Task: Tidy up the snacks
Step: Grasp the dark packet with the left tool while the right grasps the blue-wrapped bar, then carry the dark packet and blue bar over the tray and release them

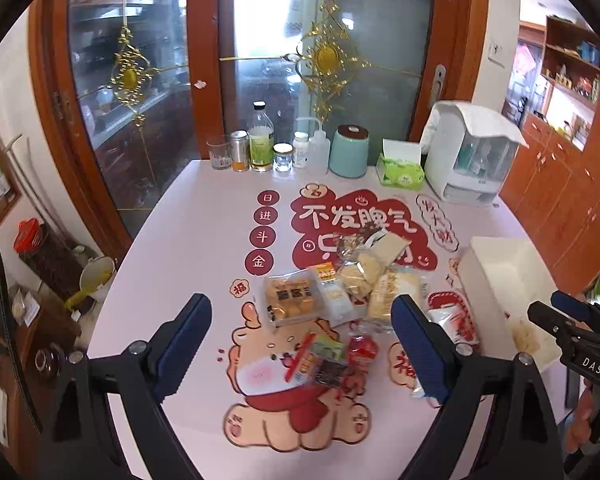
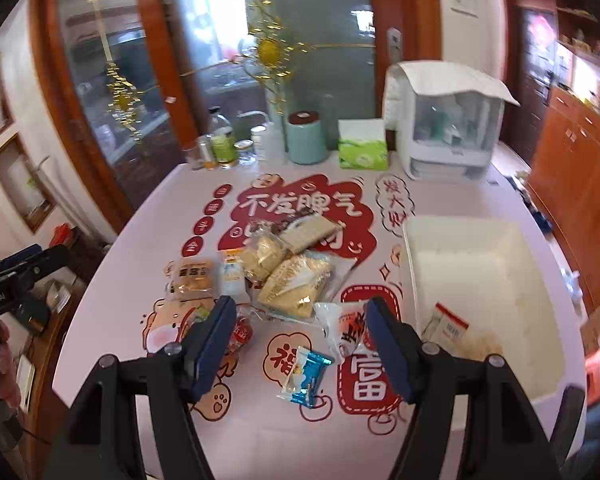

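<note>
A heap of snack packets (image 1: 352, 280) (image 2: 284, 268) lies mid-table on the printed tablecloth. A white bin (image 2: 480, 236) (image 1: 496, 260) stands to its right with a red-and-white packet (image 2: 450, 322) and a pale snack inside. A blue packet (image 2: 306, 376) lies alone in front. My left gripper (image 1: 302, 344) is open and empty above a colourful packet (image 1: 320, 360) and a red one (image 1: 362, 350). My right gripper (image 2: 300, 340) is open and empty above the blue packet and a white-red packet (image 2: 346, 326).
Along the table's far edge stand a glass (image 1: 220, 154), a can (image 1: 239, 151), bottles (image 1: 261, 138), a teal canister (image 1: 349, 151), a tissue box (image 1: 400, 168) and a white dispenser (image 1: 470, 156). Glass doors stand behind, wooden cabinets to the right.
</note>
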Demonstrator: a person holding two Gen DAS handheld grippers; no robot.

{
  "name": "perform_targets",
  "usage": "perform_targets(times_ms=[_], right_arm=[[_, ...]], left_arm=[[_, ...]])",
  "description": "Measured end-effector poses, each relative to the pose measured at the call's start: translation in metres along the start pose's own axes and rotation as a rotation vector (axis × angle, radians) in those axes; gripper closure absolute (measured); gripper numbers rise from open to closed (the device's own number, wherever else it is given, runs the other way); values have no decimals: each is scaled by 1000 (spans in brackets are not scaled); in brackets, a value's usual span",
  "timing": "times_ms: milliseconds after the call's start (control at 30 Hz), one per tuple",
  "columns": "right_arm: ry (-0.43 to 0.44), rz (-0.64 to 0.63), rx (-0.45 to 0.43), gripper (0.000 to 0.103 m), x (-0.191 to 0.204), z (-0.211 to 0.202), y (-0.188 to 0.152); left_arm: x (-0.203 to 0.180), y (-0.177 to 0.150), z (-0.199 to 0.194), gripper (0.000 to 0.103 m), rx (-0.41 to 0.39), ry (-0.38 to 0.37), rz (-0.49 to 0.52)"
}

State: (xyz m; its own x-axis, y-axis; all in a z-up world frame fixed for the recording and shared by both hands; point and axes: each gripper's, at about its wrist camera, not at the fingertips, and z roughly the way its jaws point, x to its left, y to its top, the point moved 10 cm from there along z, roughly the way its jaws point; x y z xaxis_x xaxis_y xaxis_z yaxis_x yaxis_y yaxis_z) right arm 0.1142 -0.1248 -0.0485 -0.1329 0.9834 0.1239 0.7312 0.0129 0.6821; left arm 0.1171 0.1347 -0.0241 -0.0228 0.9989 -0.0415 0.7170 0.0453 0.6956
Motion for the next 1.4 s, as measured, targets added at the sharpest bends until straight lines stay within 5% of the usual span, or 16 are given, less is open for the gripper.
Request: perform_targets(times_ms=[200, 533, 900, 1067, 1133, 1233, 1400], right_arm=[[-76, 92, 67, 35, 0, 27, -32], [-116, 109, 235, 35, -8, 86, -96], [-126, 82, 371, 35, -12, 168, -143], [-148, 65, 405, 34, -12, 186, -152], [-171, 31, 390, 35, -10, 188, -152], [-165, 25, 377, 41, -8, 188, -151], [-161, 19, 367, 72, -4, 185, -148]], left_arm=[[-5, -25, 48, 12, 101, -89, 53], [-45, -124, 144, 12, 330, -208, 81], [-53, -170, 205, 22, 415, -121, 71], [-53, -171, 215, 22, 392, -55, 92], [-48, -169, 216, 31, 381, -18, 91], [-47, -165, 216, 46, 365, -5, 100], [-45, -165, 207, 57, 364, -29, 77]])
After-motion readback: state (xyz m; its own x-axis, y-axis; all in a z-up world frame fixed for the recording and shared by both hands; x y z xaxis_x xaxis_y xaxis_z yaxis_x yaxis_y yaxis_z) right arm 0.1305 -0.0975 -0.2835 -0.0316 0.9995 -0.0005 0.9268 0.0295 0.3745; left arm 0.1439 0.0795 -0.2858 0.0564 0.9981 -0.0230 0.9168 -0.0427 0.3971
